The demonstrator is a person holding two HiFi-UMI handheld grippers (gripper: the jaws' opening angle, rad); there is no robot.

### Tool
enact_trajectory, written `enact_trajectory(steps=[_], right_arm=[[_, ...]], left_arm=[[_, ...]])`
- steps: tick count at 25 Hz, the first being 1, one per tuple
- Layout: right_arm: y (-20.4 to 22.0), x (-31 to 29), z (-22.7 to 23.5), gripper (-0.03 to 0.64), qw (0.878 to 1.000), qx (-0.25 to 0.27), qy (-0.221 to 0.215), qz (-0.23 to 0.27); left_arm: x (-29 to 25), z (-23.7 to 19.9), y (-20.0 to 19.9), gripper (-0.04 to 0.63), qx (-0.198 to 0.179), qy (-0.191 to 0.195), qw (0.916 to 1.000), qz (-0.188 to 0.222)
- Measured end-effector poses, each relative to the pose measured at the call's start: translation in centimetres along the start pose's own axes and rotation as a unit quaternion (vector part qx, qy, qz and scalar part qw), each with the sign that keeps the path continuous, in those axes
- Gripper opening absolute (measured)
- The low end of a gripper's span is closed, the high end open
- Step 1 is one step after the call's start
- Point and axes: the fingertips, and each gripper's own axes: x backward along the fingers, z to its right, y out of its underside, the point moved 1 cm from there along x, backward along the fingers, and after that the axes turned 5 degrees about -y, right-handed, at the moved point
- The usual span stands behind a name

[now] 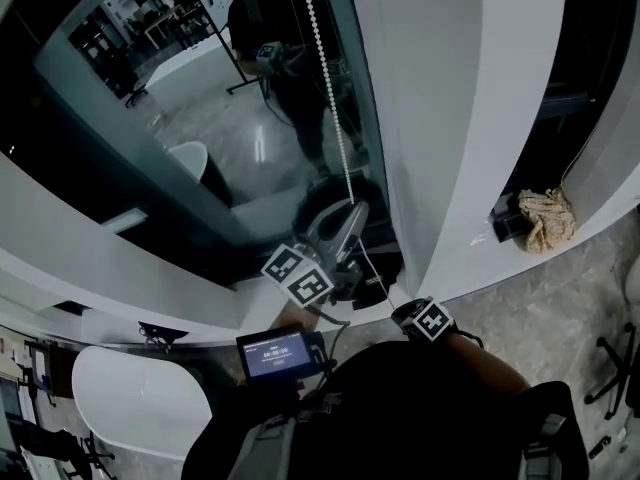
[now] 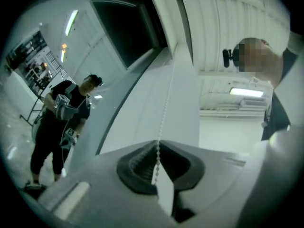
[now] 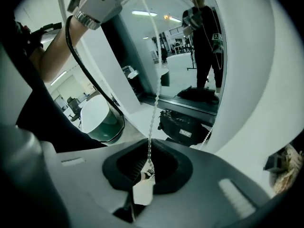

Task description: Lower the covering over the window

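A white bead chain (image 1: 335,118) hangs down in front of the window glass (image 1: 200,98), beside the white pillar (image 1: 440,118). My left gripper (image 1: 350,213) is the upper one and is shut on the chain; in the left gripper view its jaw tips meet around the beads (image 2: 157,145), and the bead chain (image 2: 164,113) runs upward from there. My right gripper (image 1: 395,303) is lower on the same chain. In the right gripper view the bead chain (image 3: 154,80) passes between that gripper's nearly closed tips (image 3: 148,148), with a small white tag (image 3: 143,191) below. The covering itself is not visible.
The glass reflects a person holding both grippers. A black bag (image 3: 185,125) lies at the foot of the window. A white rounded tub (image 1: 140,398) is at lower left. A crumpled cloth (image 1: 548,218) lies by a black box past the pillar. A chair base (image 1: 615,368) is at right.
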Motion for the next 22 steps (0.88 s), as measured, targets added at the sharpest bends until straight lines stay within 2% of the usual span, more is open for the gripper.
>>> enact_trajectory(steps=[5,9,15,18,22], right_arm=[[-2.8,3.3,0.4,0.060,0.996,0.044,0.039,0.069],[-4.6,5.6,0.3,0.051,0.991,0.067,0.036,0.107],[-5.2,9.9,-1.0,0.048,0.984,0.101,0.022,0.142],[-5.6,13.2,-1.6,0.040,0.977,0.112,0.015,0.183],[-7.8,17.9,-3.2,0.035,0.959,0.141,-0.001,0.248]], left_arm=[[3.2,-2.5,7.9,0.009,0.008,-0.061,0.9960,-0.064],[4.9,-2.7,12.3,0.009,0.030,-0.100,0.9891,-0.104],[6.8,-1.7,17.5,0.009,0.014,-0.155,0.9748,-0.160],[8.7,-1.4,21.7,0.009,0.027,-0.192,0.9587,-0.208],[12.7,0.6,29.7,0.009,0.067,-0.240,0.9192,-0.305]])
